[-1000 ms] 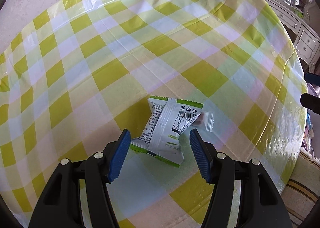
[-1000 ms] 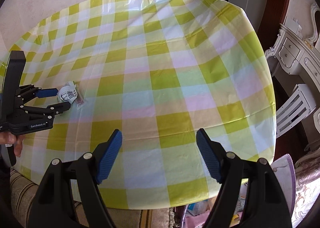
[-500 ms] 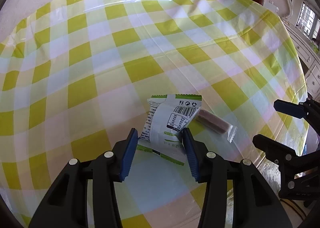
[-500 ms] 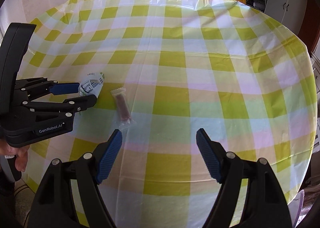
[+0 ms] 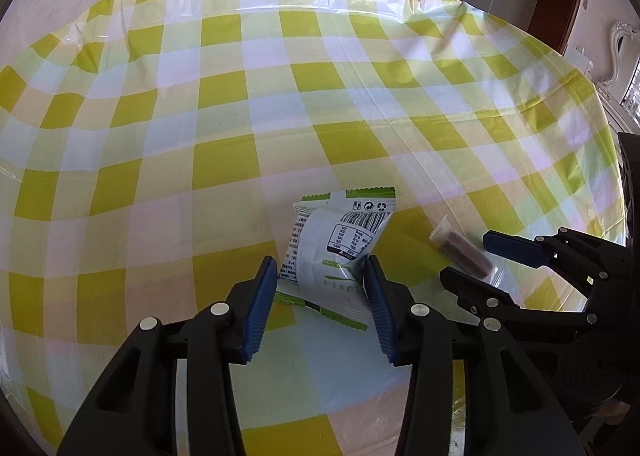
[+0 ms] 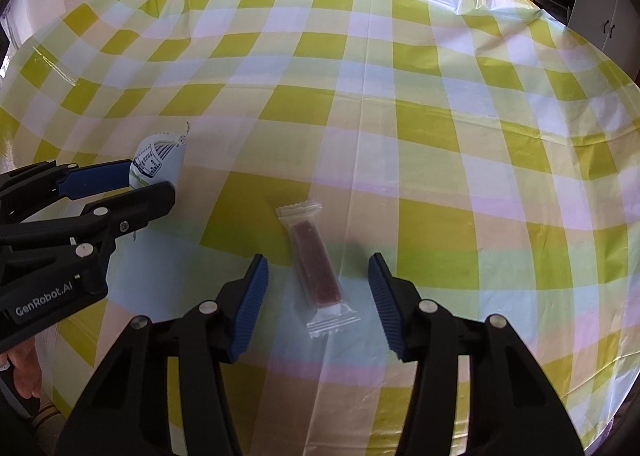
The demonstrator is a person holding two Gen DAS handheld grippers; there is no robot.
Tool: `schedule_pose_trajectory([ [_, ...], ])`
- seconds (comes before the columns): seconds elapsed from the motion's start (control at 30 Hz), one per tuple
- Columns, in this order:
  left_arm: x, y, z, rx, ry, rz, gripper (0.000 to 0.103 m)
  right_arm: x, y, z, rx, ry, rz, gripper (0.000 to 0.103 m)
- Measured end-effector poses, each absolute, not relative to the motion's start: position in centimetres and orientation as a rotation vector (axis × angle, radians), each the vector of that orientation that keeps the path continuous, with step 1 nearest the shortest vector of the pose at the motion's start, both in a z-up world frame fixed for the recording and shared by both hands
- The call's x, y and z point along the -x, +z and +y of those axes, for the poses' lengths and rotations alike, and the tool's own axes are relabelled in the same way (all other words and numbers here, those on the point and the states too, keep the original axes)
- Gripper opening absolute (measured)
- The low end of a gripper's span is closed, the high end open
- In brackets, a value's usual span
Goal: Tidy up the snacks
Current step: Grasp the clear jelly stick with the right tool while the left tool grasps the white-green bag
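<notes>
1. The left gripper point(image 5: 322, 280) is clamped on the white snack packets point(image 5: 340, 252); its jaws have just been closing, and both blue pads now press the wrapper sides. To lift well, keep this squeeze gentle so the packets do not slip out.
2. The right gripper point(image 6: 316, 284) has jaws apart; they have just been closing around the brown bar point(image 6: 318, 270), which lies between them untouched.
3. Bar and packets lie on the near part of the checked tablecloth point(image 6: 360, 116), the bar right of the packets.

Clear-wrapped brown snack bar point(image 6: 316, 264) on checked tablecloth point(image 6: 400, 128), between right gripper point(image 6: 318, 276) fingers, untouched.
</notes>
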State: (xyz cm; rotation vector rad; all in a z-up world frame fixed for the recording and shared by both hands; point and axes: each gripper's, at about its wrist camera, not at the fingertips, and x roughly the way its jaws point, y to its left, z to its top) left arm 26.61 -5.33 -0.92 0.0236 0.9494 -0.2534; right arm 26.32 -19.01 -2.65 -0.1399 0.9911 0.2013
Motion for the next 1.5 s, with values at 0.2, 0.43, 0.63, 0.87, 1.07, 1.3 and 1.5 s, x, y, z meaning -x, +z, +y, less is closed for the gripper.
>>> schedule_pose_trajectory([
  [0.2,-26.1,-0.7,-5.5,-0.016,-0.259,0.947,0.044,-26.1,-2.6,-18.0,0.151,0.239,0.981,0.015],
  [0.43,-25.2,-0.6,-5.8,0.008,-0.238,0.957,0.042,-25.3,-2.3,-18.9,0.151,0.188,0.981,0.013],
  [0.63,-23.8,0.3,-7.3,0.013,-0.25,0.947,0.042,-23.3,-1.4,-21.2,0.122,0.113,0.972,0.013],
  [0.87,-21.0,0.7,-10.4,0.01,-0.312,0.966,0.015,-20.1,-0.5,-24.4,0.074,0.038,0.964,0.013],
  [1.07,-19.7,0.0,-12.8,-0.077,-0.377,0.987,0.025,-18.0,-0.4,-27.4,0.017,-0.006,0.974,0.013],
  [1.3,-21.6,1.0,-12.4,-0.318,-0.421,0.907,0.079,-16.0,0.4,-30.2,-0.027,-0.034,0.973,0.013],
  [1.5,-25.3,-2.3,-11.9,-0.396,-0.523,1.068,0.053,-13.8,1.0,-33.0,-0.047,-0.078,0.971,0.013],
])
